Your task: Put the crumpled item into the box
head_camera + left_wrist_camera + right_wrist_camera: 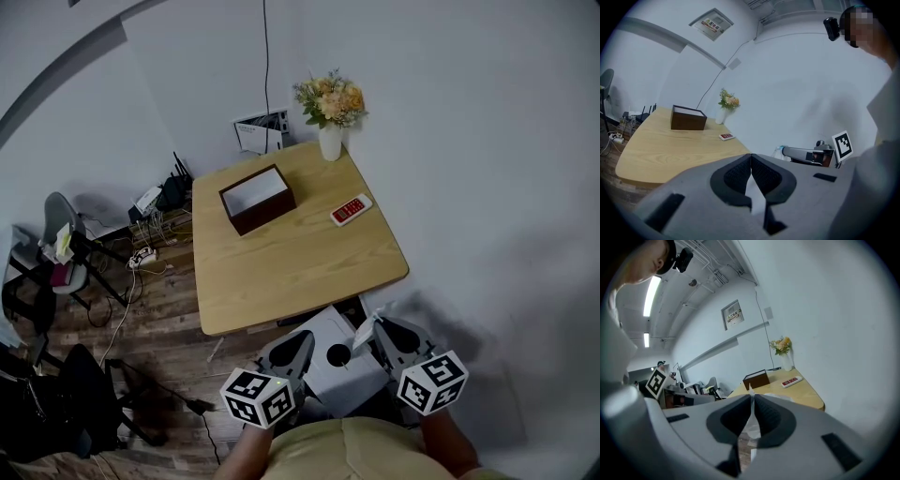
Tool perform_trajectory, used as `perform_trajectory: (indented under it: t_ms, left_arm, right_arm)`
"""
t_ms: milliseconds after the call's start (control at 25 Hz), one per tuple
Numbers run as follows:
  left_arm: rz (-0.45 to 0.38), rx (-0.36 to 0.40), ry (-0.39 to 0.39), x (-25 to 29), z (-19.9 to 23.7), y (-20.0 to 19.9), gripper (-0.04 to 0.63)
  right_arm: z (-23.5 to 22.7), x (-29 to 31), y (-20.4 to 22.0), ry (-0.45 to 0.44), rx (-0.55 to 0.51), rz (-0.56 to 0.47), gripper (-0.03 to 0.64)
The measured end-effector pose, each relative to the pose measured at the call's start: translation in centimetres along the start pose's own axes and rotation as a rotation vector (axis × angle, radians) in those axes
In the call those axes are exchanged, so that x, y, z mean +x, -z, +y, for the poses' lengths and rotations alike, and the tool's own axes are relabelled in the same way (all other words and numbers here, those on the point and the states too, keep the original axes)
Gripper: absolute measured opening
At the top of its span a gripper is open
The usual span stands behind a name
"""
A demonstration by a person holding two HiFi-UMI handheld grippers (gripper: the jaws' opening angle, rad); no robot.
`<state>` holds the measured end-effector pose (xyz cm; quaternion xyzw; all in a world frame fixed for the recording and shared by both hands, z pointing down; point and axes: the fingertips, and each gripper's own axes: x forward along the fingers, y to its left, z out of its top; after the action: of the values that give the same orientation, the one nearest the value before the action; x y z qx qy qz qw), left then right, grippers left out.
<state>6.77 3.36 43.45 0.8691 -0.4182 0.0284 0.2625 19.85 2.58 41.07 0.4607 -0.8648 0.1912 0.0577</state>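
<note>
The crumpled item, a thin whitish sheet, is pinched between the closed jaws of the right gripper. In the head view it is low down near the person's body, off the table. The box stands open on the tabletop at about 11 o'clock from it, with a red remote at the box's 3 o'clock. The left gripper has its jaws pressed together on nothing.

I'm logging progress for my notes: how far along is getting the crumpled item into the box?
Done: the right gripper is shut on the thin crumpled item. In hand: it is held short of the table, near the person's body. Still to do: carrying it to the open brown box, which looks empty, and releasing. The left gripper is shut.
</note>
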Motion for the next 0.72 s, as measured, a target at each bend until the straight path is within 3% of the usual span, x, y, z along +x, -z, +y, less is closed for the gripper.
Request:
perform_trajectory:
  t_ms: [720]
  left_arm:
    - [0.079, 0.029, 0.087, -0.5, 8.6, -3.9, 0.023]
  right_arm:
    - [2.6, 9.3, -2.6, 0.102, 0.030, -0.018, 0.041]
